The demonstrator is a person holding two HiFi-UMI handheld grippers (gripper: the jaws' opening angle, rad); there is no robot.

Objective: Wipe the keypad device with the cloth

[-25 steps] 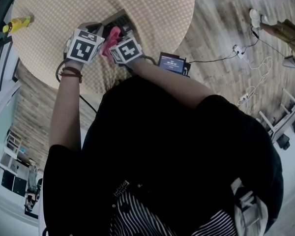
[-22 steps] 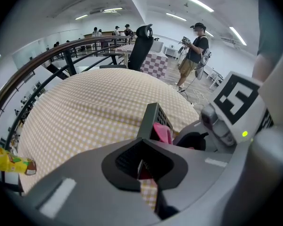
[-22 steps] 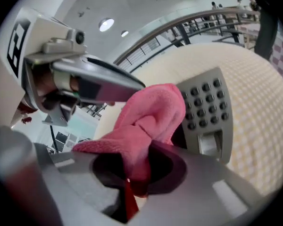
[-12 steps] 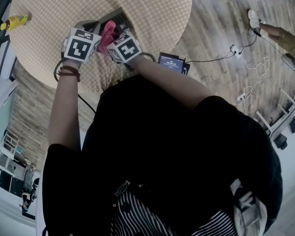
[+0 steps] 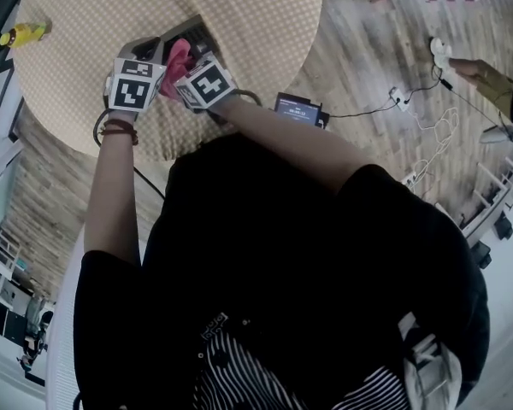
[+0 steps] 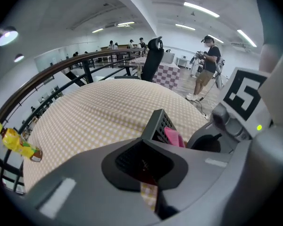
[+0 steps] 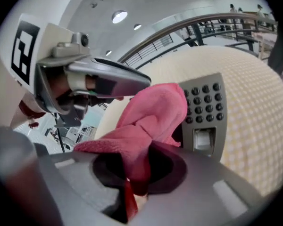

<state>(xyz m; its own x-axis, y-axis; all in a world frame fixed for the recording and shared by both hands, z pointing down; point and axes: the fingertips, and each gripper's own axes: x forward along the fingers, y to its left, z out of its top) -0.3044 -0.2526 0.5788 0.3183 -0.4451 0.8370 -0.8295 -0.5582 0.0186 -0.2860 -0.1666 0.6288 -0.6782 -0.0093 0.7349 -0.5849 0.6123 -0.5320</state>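
Left gripper [image 6: 146, 147]: jaws squeezing almost together, just a sliver of the checked table [image 6: 94, 112] showing low between them; they appear to be pinching the near edge of the keypad [image 6: 161, 122], which is rising tilted straight off their tips
Right gripper [image 7: 139, 166]: jaws clamping tight on the pink cloth [image 7: 153, 112], a fold bunching up out of them
Cloth: pressing against the left side of the keypad's face and covering some of the buttons, with the left gripper's finger reaching in just above it
Keypad: standing tipped up over the round table, between the two grippers
Bottle [image 5: 21, 34]: yellow, sitting well apart by the table's left rim
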